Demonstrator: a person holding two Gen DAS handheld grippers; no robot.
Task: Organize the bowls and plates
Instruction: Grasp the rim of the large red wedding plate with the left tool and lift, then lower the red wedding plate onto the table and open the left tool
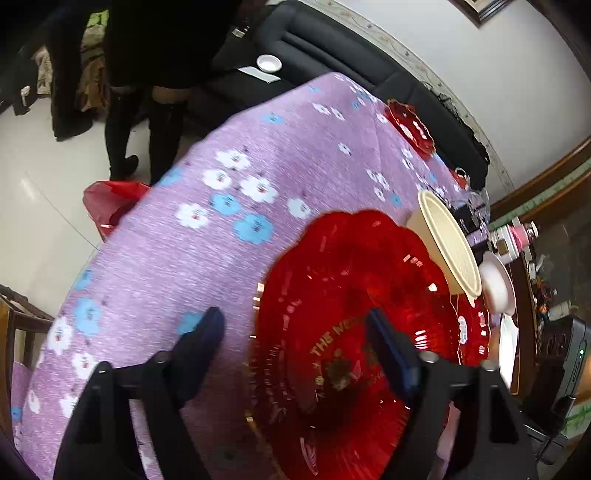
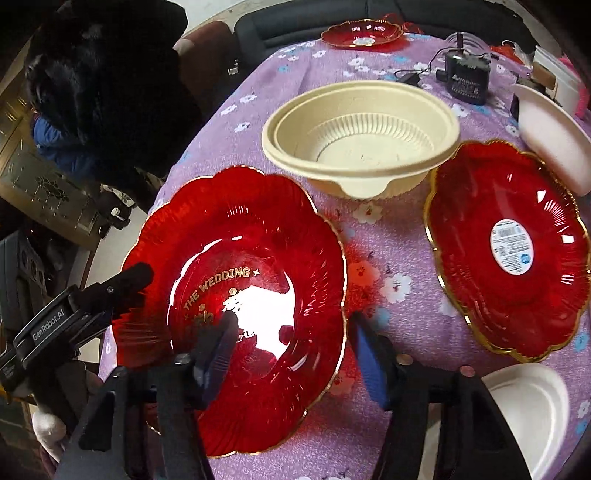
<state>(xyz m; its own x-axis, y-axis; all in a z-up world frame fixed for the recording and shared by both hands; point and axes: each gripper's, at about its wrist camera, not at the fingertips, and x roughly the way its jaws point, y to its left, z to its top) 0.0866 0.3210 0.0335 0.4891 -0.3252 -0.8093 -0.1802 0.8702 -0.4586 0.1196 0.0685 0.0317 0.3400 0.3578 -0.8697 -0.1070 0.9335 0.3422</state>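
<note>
A red scalloped "THE WEDDING" plate (image 1: 332, 295) (image 2: 258, 251) lies on the purple flowered tablecloth (image 1: 184, 240). My left gripper (image 1: 295, 332) is open and straddles the plate's near-left rim, one finger outside and one over the plate; it also shows in the right wrist view (image 2: 122, 284). My right gripper (image 2: 291, 332) is open and straddles the plate's right rim. A beige ribbed bowl (image 2: 362, 147) (image 1: 447, 243) stands behind the plate. A second red plate (image 2: 509, 251) with a white sticker lies to the right. A third red plate (image 2: 364, 33) (image 1: 410, 127) sits at the far edge.
White plates lie at the right (image 2: 554, 133) and near right (image 2: 532, 406). A black power adapter (image 2: 467, 77) with cables sits at the back. A person in black (image 1: 147, 74) stands beside the table. A dark sofa (image 1: 332, 44) is behind.
</note>
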